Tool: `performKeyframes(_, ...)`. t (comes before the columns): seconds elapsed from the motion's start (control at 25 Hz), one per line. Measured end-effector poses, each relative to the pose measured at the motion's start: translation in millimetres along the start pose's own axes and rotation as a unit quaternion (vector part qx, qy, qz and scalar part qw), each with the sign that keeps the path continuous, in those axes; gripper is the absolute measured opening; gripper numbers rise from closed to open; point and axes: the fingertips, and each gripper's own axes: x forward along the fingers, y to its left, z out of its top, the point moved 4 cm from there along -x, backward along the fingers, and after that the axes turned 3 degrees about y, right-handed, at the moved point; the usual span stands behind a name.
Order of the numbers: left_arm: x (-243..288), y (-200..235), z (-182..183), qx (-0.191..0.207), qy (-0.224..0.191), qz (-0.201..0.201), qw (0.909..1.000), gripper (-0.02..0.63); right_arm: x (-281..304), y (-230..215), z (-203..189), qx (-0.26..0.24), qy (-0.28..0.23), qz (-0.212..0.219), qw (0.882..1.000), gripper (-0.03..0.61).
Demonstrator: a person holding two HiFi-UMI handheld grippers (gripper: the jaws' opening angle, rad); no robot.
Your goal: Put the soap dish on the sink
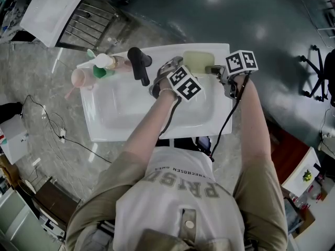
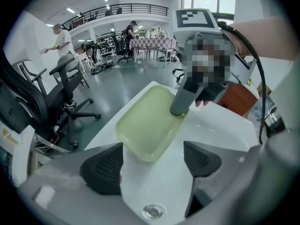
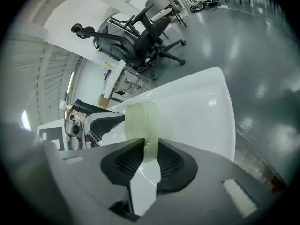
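Soap dish [image 1: 198, 63] sat at the top edge of the sink [image 1: 104, 132] in the head view, right of the black faucet [image 1: 138, 64], centre-top of frame. Couldn't tell whether it lay flat on the ledge or was slightly lifted.

Right gripper [image 1: 212, 69] came in from the right and was clamped on the dish's right rim. In the right gripper view the pale green edge stood upright between both pads, touching them.

Left gripper [image 1: 166, 72] hovered over the basin just left of the dish, jaws apart, nothing between them. In the left gripper view only white basin showed in the gap, the drain [image 2: 152, 211] at bottom centre and the dish just beyond the pads.

Pink bottle [image 1: 84, 77] and green-capped bottle [image 1: 102, 67] lay on the sink's upper-left corner, well apart from the dish.
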Motion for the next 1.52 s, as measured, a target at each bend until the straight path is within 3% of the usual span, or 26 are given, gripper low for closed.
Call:
performKeyframes(0.72,5,-1,5,-0.006,0.002,-0.005,1.0000,0.423,1,-7,4,0.015,-0.003,-0.062,0.998,0.120)
performKeyframes(1.52,5,2,8,-0.011,-0.006,-0.003,0.9999,0.420,-1,-10,12,0.034,-0.008,-0.090,0.995,0.135)
